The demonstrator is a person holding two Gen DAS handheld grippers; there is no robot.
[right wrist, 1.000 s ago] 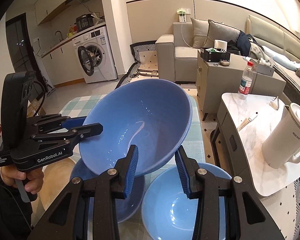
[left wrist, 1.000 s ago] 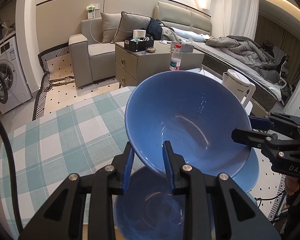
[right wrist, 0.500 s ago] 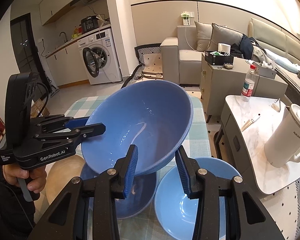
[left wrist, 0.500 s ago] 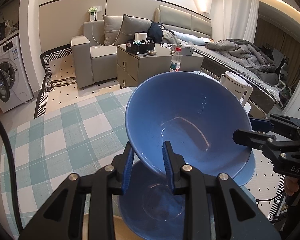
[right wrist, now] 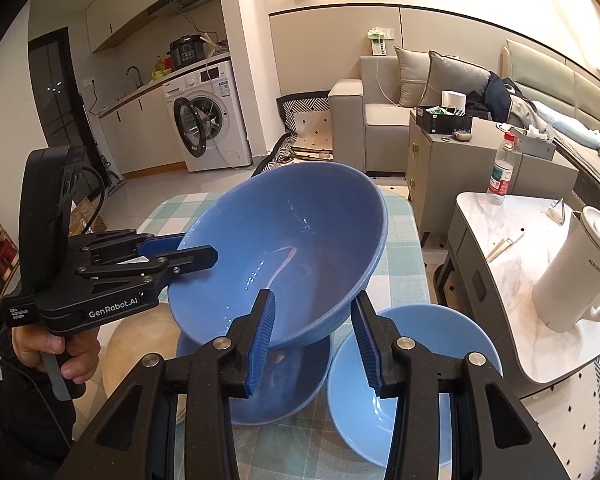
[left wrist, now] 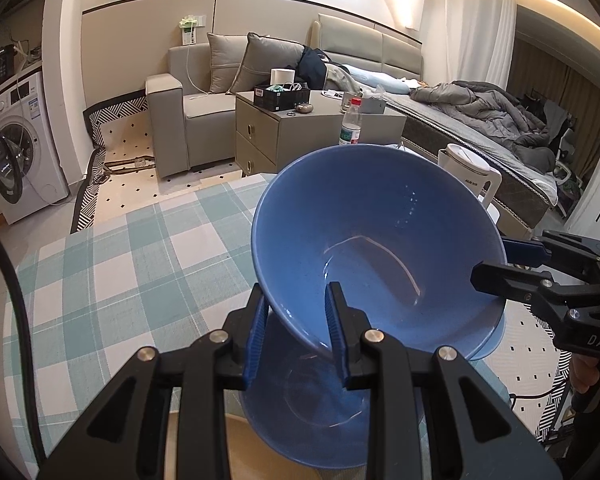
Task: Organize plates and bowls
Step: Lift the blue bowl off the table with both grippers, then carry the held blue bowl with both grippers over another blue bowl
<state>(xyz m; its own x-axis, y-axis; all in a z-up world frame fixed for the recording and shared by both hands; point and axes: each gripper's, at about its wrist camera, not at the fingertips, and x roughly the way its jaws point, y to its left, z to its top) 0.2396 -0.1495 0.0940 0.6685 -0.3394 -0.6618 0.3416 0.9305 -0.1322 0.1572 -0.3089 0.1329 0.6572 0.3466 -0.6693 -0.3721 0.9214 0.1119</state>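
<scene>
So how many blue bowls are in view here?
3. A large blue bowl held tilted by the left gripper and right gripper; a darker blue bowl beneath it; a lighter blue bowl beside that.

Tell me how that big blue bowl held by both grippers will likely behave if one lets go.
The big blue bowl looks glazed and glossy, so probably slippery at the rim. Left gripper and right gripper pinch opposite edges; held tilted, it would likely swing down. It seems rigid and breakable.

Checked tablecloth (left wrist: 112,280) lies bare at left of frame; two blue bowls (right wrist: 256,384) (right wrist: 412,384) and white kettle (right wrist: 576,276) crowd lower right.
</scene>
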